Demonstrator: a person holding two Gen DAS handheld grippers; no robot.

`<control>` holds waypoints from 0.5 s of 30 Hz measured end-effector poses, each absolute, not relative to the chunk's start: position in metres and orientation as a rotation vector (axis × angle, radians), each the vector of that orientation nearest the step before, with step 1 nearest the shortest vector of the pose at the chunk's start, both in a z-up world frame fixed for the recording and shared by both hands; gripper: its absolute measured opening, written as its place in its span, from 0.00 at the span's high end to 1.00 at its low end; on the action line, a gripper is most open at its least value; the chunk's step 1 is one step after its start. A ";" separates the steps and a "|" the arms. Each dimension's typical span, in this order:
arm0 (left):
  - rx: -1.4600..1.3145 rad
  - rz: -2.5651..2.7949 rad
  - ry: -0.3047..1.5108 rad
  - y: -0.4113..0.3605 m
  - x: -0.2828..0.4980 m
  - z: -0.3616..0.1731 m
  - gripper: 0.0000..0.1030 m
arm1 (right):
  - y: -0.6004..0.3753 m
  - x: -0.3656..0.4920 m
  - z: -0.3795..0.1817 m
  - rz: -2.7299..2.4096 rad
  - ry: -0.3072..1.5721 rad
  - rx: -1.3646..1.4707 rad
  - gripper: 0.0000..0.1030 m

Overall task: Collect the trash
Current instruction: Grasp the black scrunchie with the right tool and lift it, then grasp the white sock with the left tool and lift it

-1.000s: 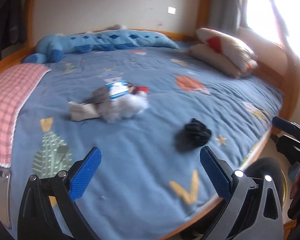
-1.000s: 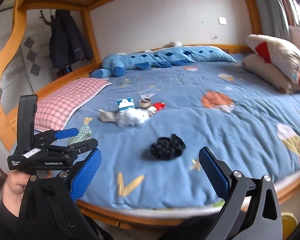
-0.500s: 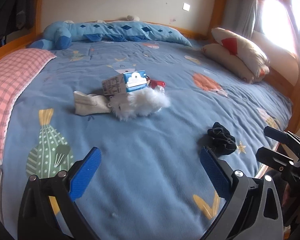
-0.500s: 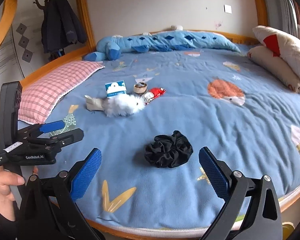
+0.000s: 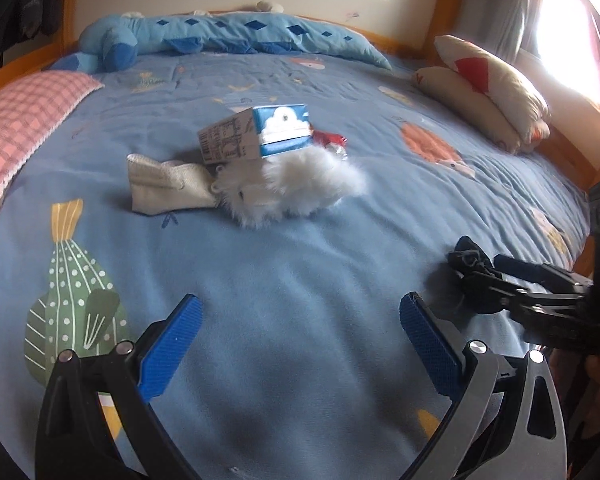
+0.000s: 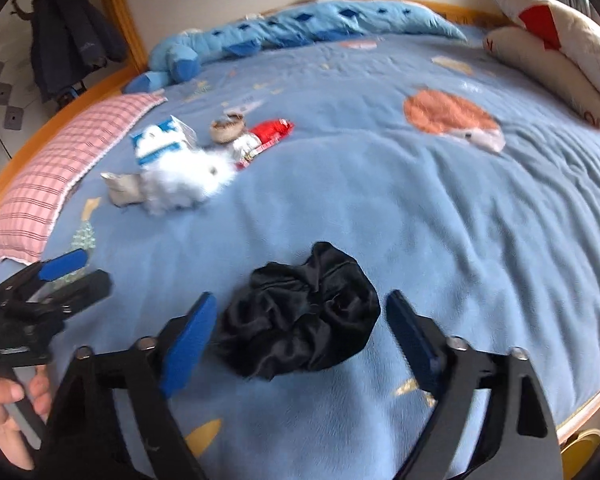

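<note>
Black scrunchie [image 6: 300, 312] on blue bedspread [image 6: 440, 208] between right gripper [image 6: 300, 332] pads, jaws closing, not yet touching, left gripper [image 5: 300, 332] spread wide over bare bedspread

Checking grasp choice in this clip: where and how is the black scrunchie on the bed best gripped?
Grip the black scrunchie across its bunched middle, coming from above and the bed's near edge. It lies as a soft crumpled heap on the blue blanket with clear space around it, so probably any pinch across the folds holds. The right claw already straddles it, its jaws closing but not yet pressing.
</note>
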State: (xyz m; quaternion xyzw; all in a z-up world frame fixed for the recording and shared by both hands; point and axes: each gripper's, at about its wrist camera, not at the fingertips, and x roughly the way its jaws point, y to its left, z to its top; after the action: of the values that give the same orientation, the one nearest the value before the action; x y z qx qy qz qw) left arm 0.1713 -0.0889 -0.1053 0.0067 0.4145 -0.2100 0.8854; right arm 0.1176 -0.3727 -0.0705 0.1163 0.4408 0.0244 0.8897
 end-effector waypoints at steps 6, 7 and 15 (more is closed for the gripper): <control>0.007 -0.415 0.868 -0.077 0.179 -0.107 0.04 | -0.365 0.117 -0.076 0.094 0.889 0.233 0.68; 0.007 -0.411 0.867 -0.075 0.180 -0.107 0.04 | -0.365 0.117 -0.073 0.113 0.878 0.260 0.72; -0.029 -0.338 0.837 -0.045 0.198 -0.100 0.04 | -0.324 0.129 -0.036 0.301 0.784 0.261 0.75</control>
State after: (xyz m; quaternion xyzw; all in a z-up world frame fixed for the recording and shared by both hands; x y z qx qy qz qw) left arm 0.1979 -0.0448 -0.0997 -0.0140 0.4044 -0.1635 0.8998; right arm 0.1285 -0.3235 -0.0364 0.1264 0.3794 0.1457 0.9049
